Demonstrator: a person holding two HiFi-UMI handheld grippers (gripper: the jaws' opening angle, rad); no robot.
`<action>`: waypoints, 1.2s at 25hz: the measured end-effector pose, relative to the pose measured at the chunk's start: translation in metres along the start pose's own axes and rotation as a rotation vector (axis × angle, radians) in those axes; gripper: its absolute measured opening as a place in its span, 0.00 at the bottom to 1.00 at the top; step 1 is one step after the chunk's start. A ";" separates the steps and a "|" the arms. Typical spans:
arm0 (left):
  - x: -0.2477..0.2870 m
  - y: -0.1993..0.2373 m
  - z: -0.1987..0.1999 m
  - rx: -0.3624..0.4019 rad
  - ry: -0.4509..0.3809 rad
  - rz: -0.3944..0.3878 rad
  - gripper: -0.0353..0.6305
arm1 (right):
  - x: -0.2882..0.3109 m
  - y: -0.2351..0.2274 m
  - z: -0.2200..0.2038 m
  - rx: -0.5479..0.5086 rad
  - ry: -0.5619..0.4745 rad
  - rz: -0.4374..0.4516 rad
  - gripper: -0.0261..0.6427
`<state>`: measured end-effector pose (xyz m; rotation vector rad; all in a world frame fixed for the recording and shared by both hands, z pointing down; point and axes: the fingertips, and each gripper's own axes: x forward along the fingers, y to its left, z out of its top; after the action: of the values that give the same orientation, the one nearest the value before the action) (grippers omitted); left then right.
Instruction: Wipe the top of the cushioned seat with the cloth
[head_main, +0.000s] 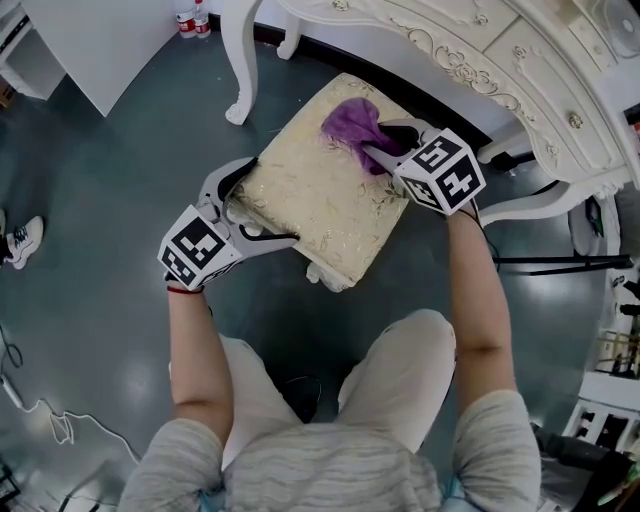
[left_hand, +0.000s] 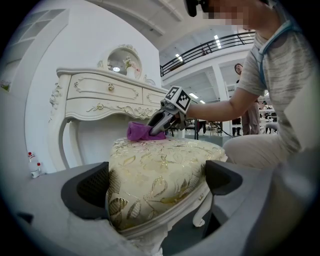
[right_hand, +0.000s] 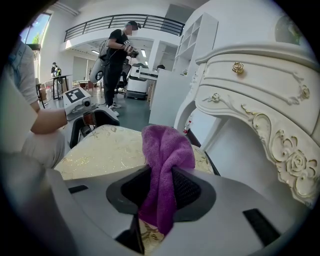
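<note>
Right claw (right_hand: 161, 191) – jaws drawn in on the purple cloth (right_hand: 163, 150), pinching a gathered fold between the pads. One end of the cloth hangs below the claw; the rest bunches up just past the tips and rests on the cushioned seat (right_hand: 105, 150). In the head view the right claw (head_main: 378, 150) lies low over the far right part of the seat, with the cloth (head_main: 350, 125) heaped ahead of its tips, near the seat's far edge.

Left claw (left_hand: 157, 182) – jaws spread wide with the near left corner of the cushioned seat (left_hand: 160, 165) filling the gap. Both pads look pressed against the cushion's sides. From above, the left claw (head_main: 240, 205) brackets that corner of the cream, gold-patterned seat (head_main: 320, 195). Seen from this claw, the cloth (left_hand: 137, 131) sits at the opposite side of the seat top, under the right claw's tips.

Beyond the right claw stands a white carved dresser (head_main: 470, 60), and the seat's far edge is close beside it. Dark grey floor (head_main: 90, 160) lies under everything. Two bottles (head_main: 192, 18) stand well beyond the left claw, by a dresser leg. Far behind the left claw, in the right gripper view, a person (right_hand: 117, 55) in dark clothes stands.
</note>
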<state>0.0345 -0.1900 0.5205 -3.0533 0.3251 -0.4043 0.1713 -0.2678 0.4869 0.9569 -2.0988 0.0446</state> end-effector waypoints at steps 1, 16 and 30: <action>0.000 0.000 0.000 0.000 0.002 0.000 0.94 | 0.000 -0.003 -0.001 0.000 0.003 -0.006 0.22; 0.000 0.000 0.000 0.001 0.005 0.000 0.94 | 0.007 -0.048 -0.012 0.046 0.023 -0.078 0.22; 0.001 0.000 -0.001 0.002 0.009 0.000 0.94 | 0.013 -0.091 -0.023 0.082 0.076 -0.169 0.22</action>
<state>0.0348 -0.1904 0.5217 -3.0509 0.3247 -0.4180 0.2404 -0.3321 0.4860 1.1604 -1.9527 0.0795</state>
